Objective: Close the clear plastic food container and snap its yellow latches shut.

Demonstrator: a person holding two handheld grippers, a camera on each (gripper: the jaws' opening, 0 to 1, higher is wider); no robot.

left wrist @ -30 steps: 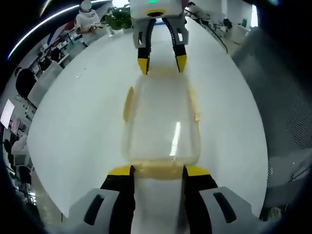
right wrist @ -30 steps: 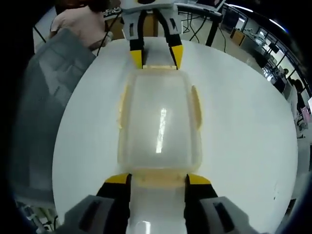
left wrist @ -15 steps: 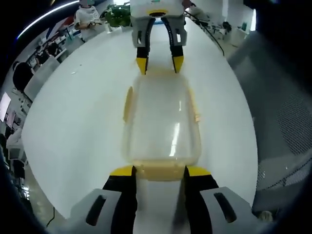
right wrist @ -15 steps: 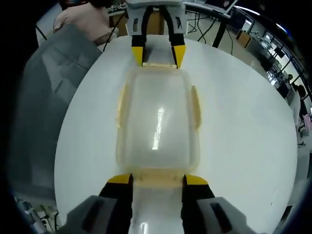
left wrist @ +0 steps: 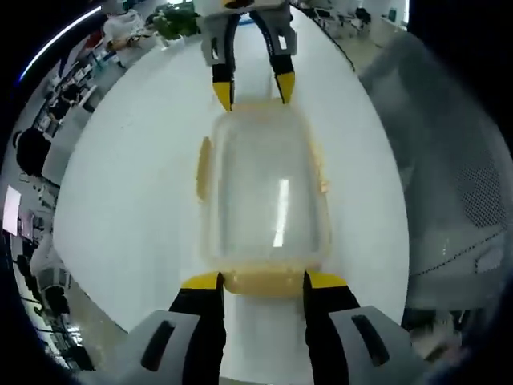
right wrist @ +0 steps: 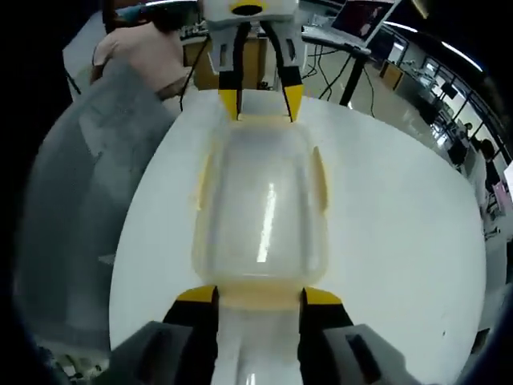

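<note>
A clear plastic food container (left wrist: 264,188) (right wrist: 260,200) with its lid on lies on the white round table (left wrist: 120,184) (right wrist: 401,224). Yellow latches sit on its long sides (left wrist: 204,167) (right wrist: 319,178) and at its ends. My left gripper (left wrist: 262,281) stands open, its yellow-tipped jaws flanking the near end latch (left wrist: 260,285). The right gripper (right wrist: 250,295) is open in the same way around the opposite end latch (right wrist: 250,298). Each gripper appears in the other's view at the container's far end: the right gripper (left wrist: 252,90) and the left gripper (right wrist: 260,102).
A grey mesh chair (left wrist: 449,160) (right wrist: 88,200) stands close beside the table. A person in a pink top (right wrist: 140,48) sits behind it. Desks, monitors and a green plant (left wrist: 172,20) lie beyond the table's far edge.
Both views have tilted and shifted a little with the hands. The grippers keep their places at the container's two ends, with the same jaw gap.
</note>
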